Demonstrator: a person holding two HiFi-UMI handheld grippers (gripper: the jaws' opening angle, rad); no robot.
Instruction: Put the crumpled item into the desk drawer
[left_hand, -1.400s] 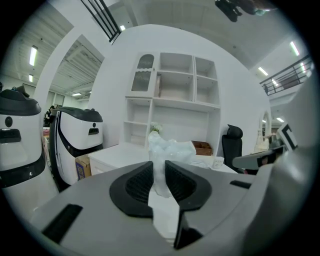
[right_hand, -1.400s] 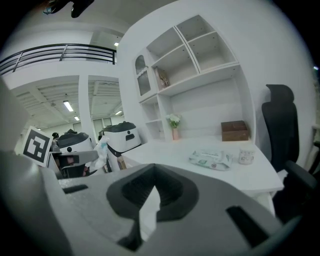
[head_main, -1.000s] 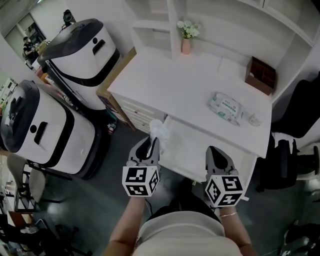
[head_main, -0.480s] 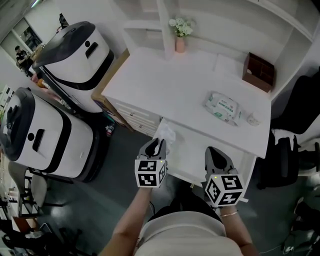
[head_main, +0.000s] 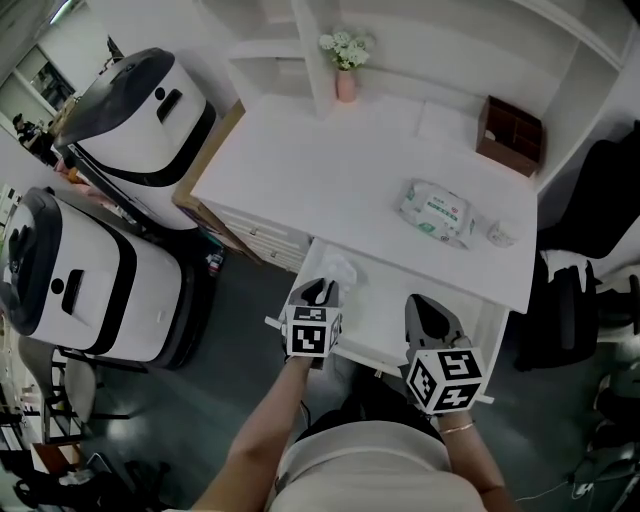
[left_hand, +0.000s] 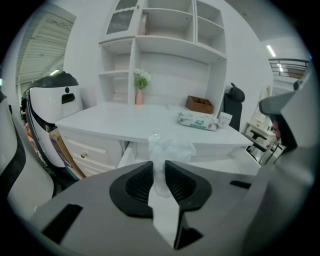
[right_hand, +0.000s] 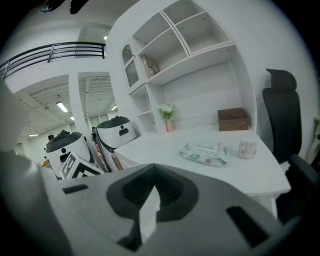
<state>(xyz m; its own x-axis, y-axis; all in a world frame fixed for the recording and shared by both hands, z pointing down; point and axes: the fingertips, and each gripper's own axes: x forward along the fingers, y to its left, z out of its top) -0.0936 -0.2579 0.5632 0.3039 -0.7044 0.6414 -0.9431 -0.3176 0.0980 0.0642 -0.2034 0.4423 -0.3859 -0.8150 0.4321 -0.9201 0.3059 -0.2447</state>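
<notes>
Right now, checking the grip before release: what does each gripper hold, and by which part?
Left gripper pinches the crumpled item by its near end, over the open drawer. Right gripper: shut, empty.

The crumpled item (left_hand: 170, 147) is seemingly thin translucent plastic; the desk (head_main: 330, 170) is smooth, matt white.

Crumpled item (head_main: 338, 269) half behind left tongs (head_main: 319, 291)

Crumpled item (head_main: 335, 270) perhaps farther over drawer (head_main: 385, 322)
</notes>
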